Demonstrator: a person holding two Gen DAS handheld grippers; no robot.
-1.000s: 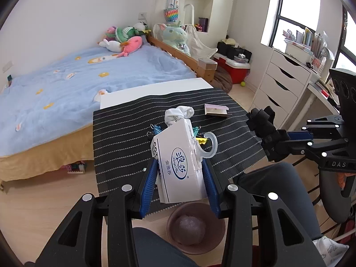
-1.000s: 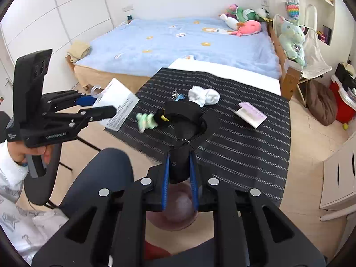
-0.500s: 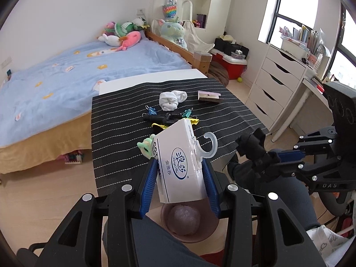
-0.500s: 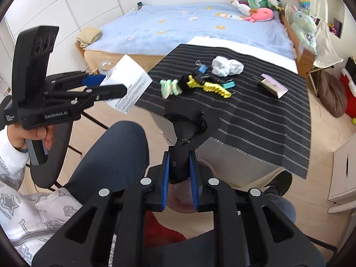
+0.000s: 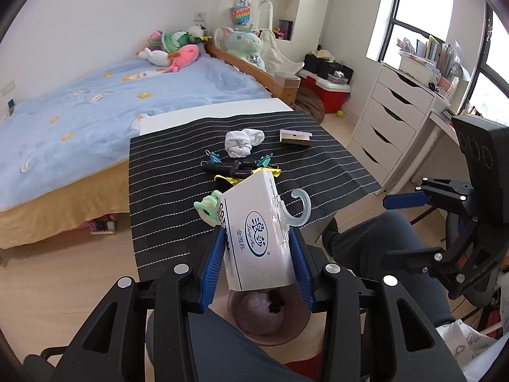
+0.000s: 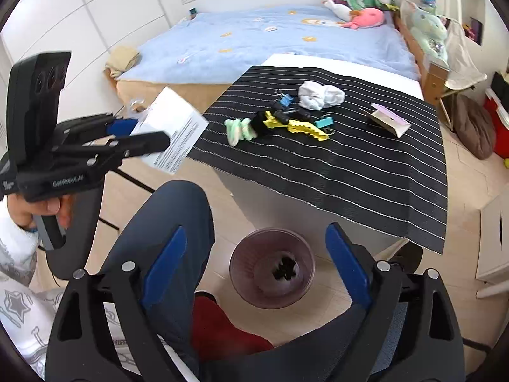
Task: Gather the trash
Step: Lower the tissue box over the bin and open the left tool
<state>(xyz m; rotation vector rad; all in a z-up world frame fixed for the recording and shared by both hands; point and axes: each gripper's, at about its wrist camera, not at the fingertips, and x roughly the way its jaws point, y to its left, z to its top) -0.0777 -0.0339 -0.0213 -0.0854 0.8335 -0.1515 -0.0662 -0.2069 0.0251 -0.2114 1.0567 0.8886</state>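
Jaws clamped on a white packaging box (image 5: 261,235), the left gripper (image 5: 257,270) holds it tilted above the brown trash bin (image 6: 272,267) on the floor — a clear plastic hook (image 5: 299,207) sticks out of the box's side. Right gripper (image 6: 254,273) hangs over the same bin, blue pads wide apart, empty; a dark scrap (image 6: 284,269) lies inside the bin. Beyond stands a table under a black striped cloth (image 6: 366,165) — near its middle lie a white sock (image 6: 319,95), binder clips, a yellow toy (image 6: 302,125), and toward the right edge a small cardboard box (image 6: 389,122). Behind is a blue bed (image 5: 95,105).
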